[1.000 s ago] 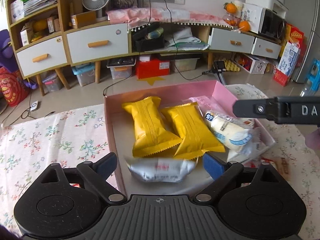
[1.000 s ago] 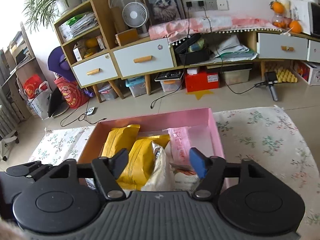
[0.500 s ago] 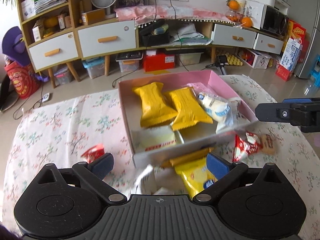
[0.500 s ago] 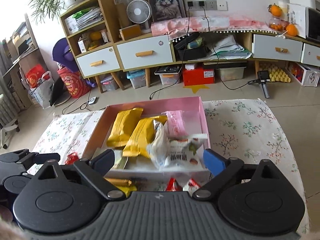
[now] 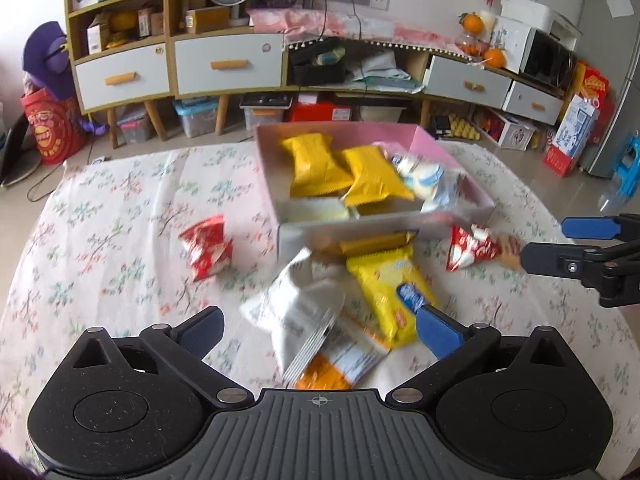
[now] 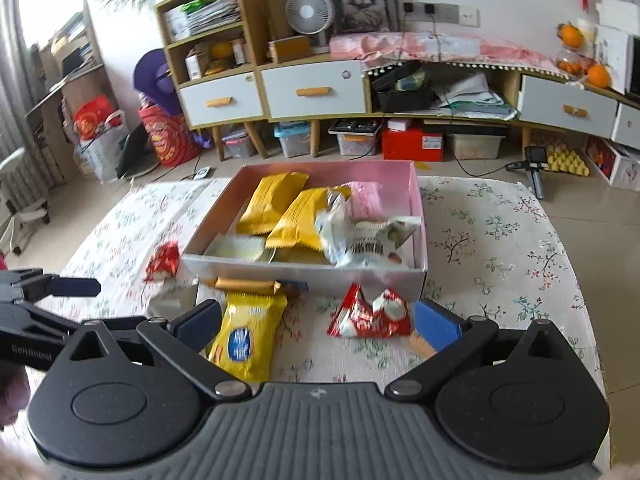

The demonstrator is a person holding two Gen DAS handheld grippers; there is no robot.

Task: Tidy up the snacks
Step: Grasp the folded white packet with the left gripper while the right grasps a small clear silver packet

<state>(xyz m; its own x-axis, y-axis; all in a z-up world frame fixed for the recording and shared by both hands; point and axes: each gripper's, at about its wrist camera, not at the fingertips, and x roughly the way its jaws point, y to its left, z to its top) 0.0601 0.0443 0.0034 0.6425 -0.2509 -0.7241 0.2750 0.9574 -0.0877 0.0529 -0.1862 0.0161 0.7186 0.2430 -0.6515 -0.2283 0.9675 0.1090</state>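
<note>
Left gripper (image 5: 318,326) opening, right gripper (image 6: 318,322) opening, both empty

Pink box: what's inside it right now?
The pink box holds two yellow packets, a white wrapped snack, a pink packet and a pale flat packet. Anything underneath is covered.
</note>
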